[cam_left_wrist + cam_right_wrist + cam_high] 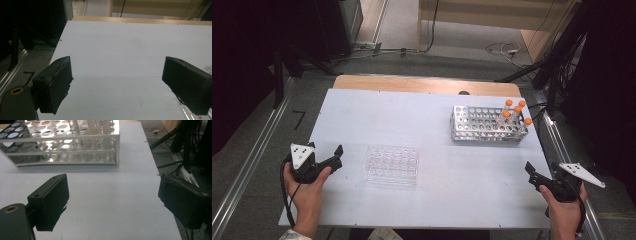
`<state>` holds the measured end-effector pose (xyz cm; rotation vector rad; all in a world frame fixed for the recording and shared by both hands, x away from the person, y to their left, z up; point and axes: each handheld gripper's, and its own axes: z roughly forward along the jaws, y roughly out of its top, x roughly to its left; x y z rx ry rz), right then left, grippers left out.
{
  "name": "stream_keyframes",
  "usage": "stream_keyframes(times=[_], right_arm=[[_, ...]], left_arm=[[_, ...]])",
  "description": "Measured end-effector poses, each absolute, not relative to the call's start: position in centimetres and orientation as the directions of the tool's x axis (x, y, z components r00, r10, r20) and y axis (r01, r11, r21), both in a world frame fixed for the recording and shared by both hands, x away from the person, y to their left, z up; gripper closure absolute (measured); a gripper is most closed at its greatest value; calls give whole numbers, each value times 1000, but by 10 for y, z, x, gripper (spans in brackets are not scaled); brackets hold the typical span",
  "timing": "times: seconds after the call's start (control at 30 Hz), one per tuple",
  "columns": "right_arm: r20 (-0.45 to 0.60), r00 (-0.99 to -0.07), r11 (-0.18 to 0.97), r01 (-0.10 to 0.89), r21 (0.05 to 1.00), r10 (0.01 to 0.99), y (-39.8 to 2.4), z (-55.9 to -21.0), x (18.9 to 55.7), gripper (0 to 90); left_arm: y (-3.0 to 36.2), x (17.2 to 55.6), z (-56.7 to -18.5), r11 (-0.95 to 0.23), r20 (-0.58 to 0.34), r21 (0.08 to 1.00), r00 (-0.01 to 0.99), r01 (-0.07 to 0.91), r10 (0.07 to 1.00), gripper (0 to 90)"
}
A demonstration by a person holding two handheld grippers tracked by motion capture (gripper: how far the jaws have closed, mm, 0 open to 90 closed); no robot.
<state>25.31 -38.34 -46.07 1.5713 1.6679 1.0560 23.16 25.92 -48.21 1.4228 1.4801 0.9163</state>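
Observation:
A metal tube rack (pixel 487 125) stands at the back right of the white table (pixel 412 112), with several orange-capped tubes (pixel 515 114) upright at its right end. A clear plastic well plate (pixel 392 164) lies flat left of centre. My left gripper (pixel 336 156) rests at the table's left edge, open and empty, its tips a little left of the plate. In the left gripper view its jaws stand wide over bare table, and the plate's corner (pixel 200 115) peeks in at bottom right. My right gripper (pixel 532 175) is open near the front right edge, facing the rack (pixel 67 145).
The table ends close to both hands, with metal rails (pixel 242 165) on the floor on either side. Cables and dark stands (pixel 557 60) crowd the back right. A wooden strip (pixel 427 85) borders the table's far edge.

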Motion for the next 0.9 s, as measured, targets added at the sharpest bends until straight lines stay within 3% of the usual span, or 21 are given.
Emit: stream_keyframes(times=[0.9], right_arm=[[52, -148, 29, 500, 866, 988, -373, -460, 268, 108]], left_arm=[[257, 235, -482, 76, -97, 927, 39, 367, 994, 103]])
